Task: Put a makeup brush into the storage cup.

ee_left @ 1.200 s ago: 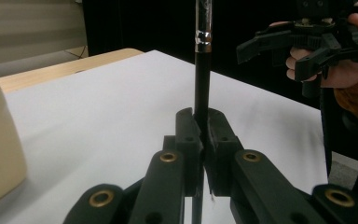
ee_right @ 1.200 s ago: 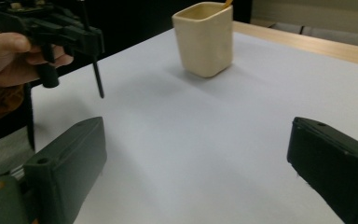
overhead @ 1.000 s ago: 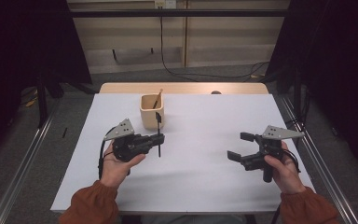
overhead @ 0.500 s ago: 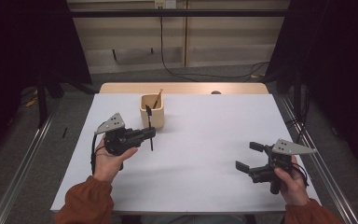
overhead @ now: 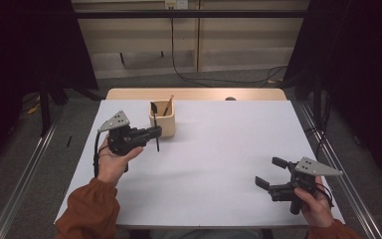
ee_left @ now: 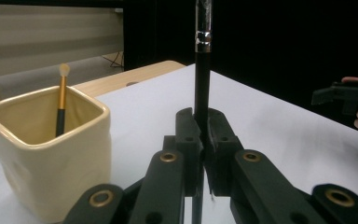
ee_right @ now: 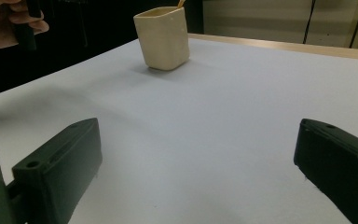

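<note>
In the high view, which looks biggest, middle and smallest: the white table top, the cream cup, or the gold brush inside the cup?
1. White table top: by far the biggest.
2. Cream cup: middle.
3. Gold brush: smallest, though part of it is hidden in the cup.

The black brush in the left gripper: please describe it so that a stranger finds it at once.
On the white table, near its far left, stands a cream cup. Beside it the left gripper clamps the black brush upright. Unlike the gold-handled brush in the cup, it is all black with a silver band.
</note>
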